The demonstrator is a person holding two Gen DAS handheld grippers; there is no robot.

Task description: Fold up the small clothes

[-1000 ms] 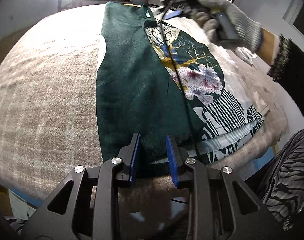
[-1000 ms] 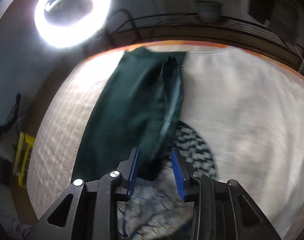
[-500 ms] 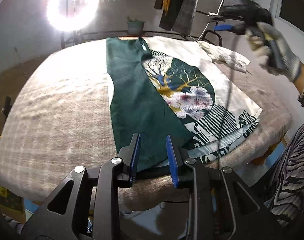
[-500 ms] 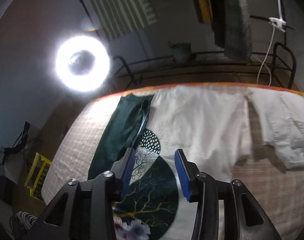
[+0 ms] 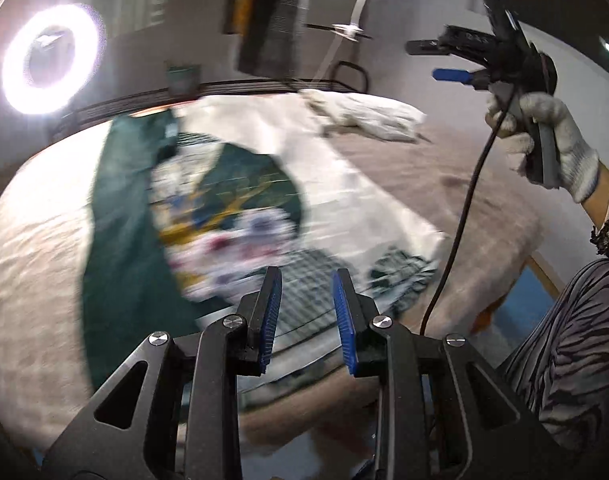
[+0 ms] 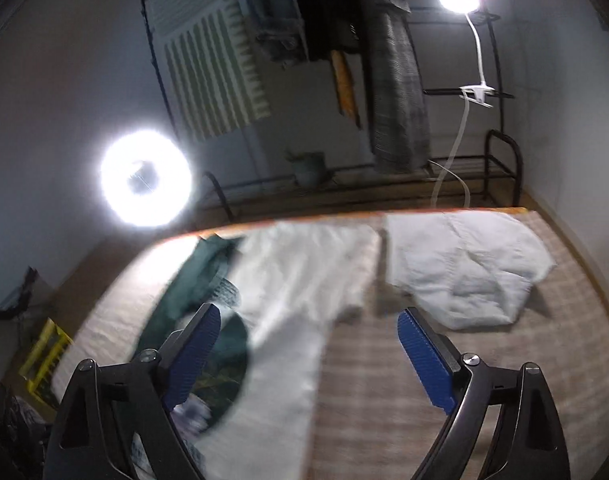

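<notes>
A green and white printed garment (image 5: 208, 216) lies on the beige checked bed cover (image 5: 32, 264), its green side folded over along the left. It also shows in the right wrist view (image 6: 288, 304). My left gripper (image 5: 306, 312) is open and empty, raised above the garment's striped near hem. My right gripper (image 6: 308, 344) is wide open and empty, high above the garment's white side; it shows in the left wrist view (image 5: 452, 62) at upper right, held by a gloved hand.
A crumpled white garment (image 6: 464, 272) lies at the bed's far right, also in the left wrist view (image 5: 368, 116). A ring light (image 6: 146, 178), a metal rack (image 6: 500, 160) with hanging clothes and a clip lamp (image 6: 458, 0) stand behind the bed.
Both grippers lifted up and back from the garment. The right gripper let go of the green edge and opened wide. The left gripper shifted right along the hem.
</notes>
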